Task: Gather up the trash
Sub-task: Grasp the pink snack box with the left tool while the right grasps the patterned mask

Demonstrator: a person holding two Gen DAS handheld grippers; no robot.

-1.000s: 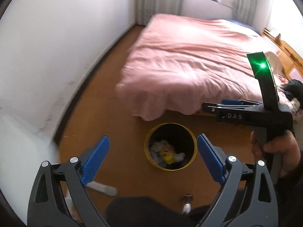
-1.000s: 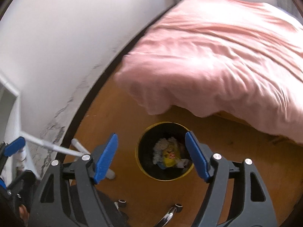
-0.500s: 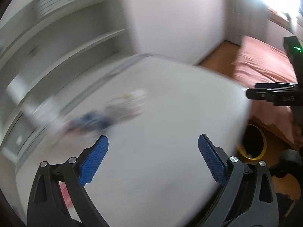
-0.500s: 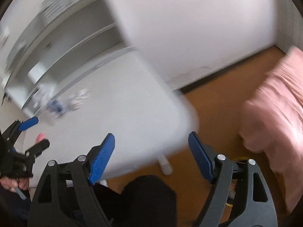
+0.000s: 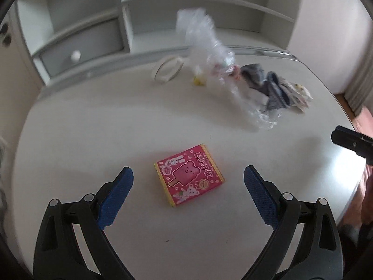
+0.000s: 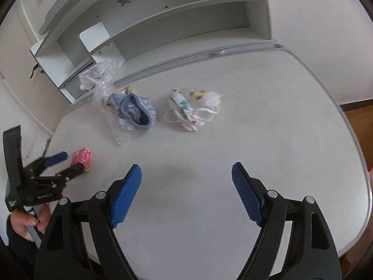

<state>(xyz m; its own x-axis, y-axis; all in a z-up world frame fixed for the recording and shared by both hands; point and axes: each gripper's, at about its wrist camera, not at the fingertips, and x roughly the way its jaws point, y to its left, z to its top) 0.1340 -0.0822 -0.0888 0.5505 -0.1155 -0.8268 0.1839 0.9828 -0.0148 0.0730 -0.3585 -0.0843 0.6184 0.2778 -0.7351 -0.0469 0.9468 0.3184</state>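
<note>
A pink ice-cream box (image 5: 188,173) lies flat on the white desk (image 5: 116,126), just ahead of my open, empty left gripper (image 5: 188,187); it also shows in the right wrist view (image 6: 82,158). Farther back lie a crumpled clear plastic bag (image 5: 209,53), a blue-grey cloth wad (image 5: 268,86) and a patterned wrapper (image 6: 193,108). My right gripper (image 6: 186,187) is open and empty above bare desk. The left gripper (image 6: 61,163) shows in the right wrist view beside the pink box.
A white tape ring (image 5: 168,68) and a small yellow piece (image 5: 199,81) lie near the desk's back. White shelves with a drawer (image 5: 79,46) stand behind the desk. The desk's rounded edge (image 6: 359,154) drops to brown floor at right.
Both grippers swung up and left from the yellow bin on the floor by the bed to the white desk. They stay open and empty.
</note>
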